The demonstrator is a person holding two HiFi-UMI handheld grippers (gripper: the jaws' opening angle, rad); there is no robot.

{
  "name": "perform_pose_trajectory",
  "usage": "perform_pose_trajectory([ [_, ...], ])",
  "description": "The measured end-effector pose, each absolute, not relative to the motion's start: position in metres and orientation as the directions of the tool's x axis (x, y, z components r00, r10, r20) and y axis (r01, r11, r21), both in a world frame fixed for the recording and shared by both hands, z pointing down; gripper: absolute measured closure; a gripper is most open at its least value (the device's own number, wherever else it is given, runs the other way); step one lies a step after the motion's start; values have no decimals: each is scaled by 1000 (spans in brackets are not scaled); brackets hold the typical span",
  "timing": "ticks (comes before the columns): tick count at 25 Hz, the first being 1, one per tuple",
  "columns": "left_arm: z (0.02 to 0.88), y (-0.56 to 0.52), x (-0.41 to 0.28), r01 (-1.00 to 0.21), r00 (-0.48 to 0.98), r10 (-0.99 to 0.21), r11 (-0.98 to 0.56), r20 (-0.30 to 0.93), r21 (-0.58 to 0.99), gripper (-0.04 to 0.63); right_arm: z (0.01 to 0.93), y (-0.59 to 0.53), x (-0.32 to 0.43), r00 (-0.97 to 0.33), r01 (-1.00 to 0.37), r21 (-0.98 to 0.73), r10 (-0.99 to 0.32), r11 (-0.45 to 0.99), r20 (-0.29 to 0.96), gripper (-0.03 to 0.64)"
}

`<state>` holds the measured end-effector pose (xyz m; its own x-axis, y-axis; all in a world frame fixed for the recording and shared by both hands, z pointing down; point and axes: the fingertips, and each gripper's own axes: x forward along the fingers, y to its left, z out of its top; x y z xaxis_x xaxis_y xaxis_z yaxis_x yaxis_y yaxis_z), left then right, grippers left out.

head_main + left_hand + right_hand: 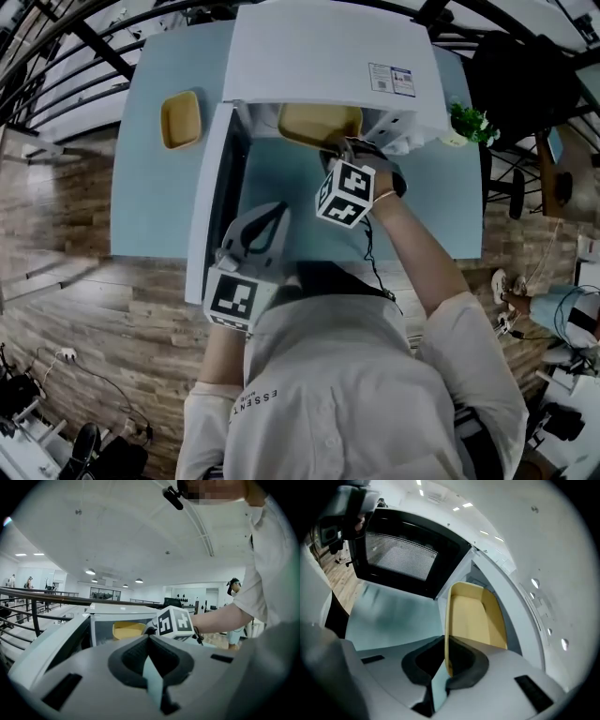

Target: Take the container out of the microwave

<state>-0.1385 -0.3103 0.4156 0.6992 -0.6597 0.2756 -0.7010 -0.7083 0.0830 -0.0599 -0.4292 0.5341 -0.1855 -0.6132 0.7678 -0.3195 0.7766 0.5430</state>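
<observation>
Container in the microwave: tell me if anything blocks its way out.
Nothing visible does. The door stands open at the left, and the jaws of the right gripper are shut on the container at its near rim.

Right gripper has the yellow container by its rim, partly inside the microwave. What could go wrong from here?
1. The right gripper pinches only one thin edge of the container, so it may tilt or slip out.
2. Its far end sits inside the microwave and could catch on the opening.
3. The open door stands close at the side; a wide swing might hit it.
</observation>
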Motion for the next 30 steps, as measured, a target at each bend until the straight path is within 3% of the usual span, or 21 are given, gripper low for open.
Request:
perform_pose_trajectory([
  [12, 403, -233, -148, -630, 754, -610, -777, 244, 5, 594, 483, -301, -43, -197, -548, 504, -688, 668, 698, 591],
  [25, 387, -204, -138, -625, 762, -610, -781, 216, 0, 594, 448, -223, 6, -166, -818, 363, -787, 446, 594, 591],
  [30, 379, -206, -136, -660, 735, -647, -751, 200, -5, 594, 441, -210, 17, -198, -856, 299, -803, 421, 562, 591],
])
